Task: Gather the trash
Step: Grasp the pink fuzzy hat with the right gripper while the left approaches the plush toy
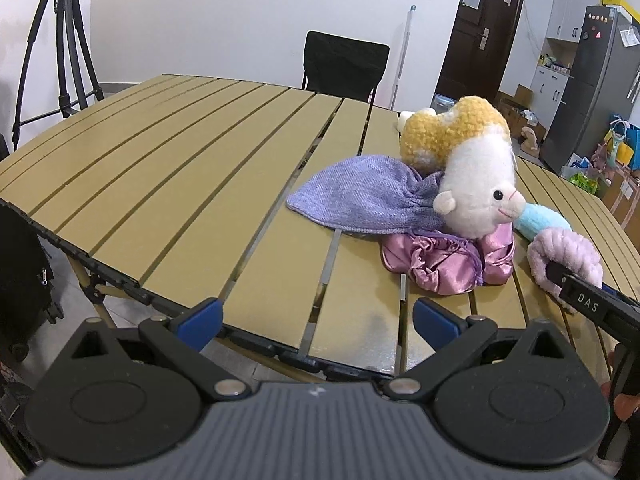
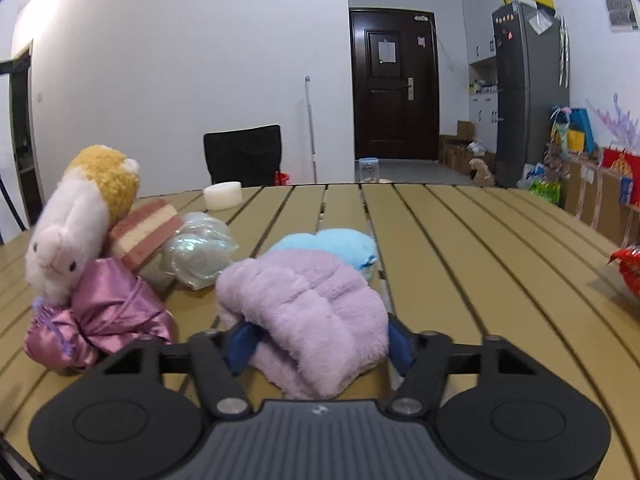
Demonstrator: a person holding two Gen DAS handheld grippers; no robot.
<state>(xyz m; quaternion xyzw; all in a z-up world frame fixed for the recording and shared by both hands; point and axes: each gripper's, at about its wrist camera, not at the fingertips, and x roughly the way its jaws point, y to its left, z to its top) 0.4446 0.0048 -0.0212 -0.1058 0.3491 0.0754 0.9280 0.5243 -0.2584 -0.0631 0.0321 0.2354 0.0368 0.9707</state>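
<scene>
1. The right gripper (image 2: 316, 344) had its blue pads (image 2: 240, 344) pressed into both sides of a fluffy lilac plush (image 2: 308, 312), its jaws about half closed on it.
2. The lilac plush lay on the slatted table (image 2: 460, 248), with its near part bulging between the fingers.
3. A light blue plush (image 2: 332, 242) sat just behind the lilac one, touching it.
4. In the left wrist view the same lilac plush (image 1: 568, 256) showed at the right, with one black finger (image 1: 588, 300) of the right gripper against it.
5. The left gripper (image 1: 318, 320) stood wide open with nothing between its blue pads (image 1: 202, 318); it hung over the near edge of the table (image 1: 160, 184).
6. A white sheep toy (image 1: 476, 192) with a yellow woolly back lay on its side near the middle of the pile.
7. A purple knit pouch (image 1: 364, 196) lay flat to the left of the sheep, touching its head.
8. A pink satin bag (image 1: 444, 264) lay crumpled below the sheep's head.
9. From the right wrist view a pink-and-cream sponge (image 2: 146, 228) leaned behind the sheep (image 2: 68, 236), and a crumpled clear wrapper (image 2: 200, 252) lay just right of it.
10. A white round block (image 2: 223, 195) sat farther back, apart from the pile.
11. A red packet (image 2: 630, 272) lay at the right edge, well apart from everything else.
12. A black chair (image 2: 244, 154) stood beyond the far side of the table.
</scene>
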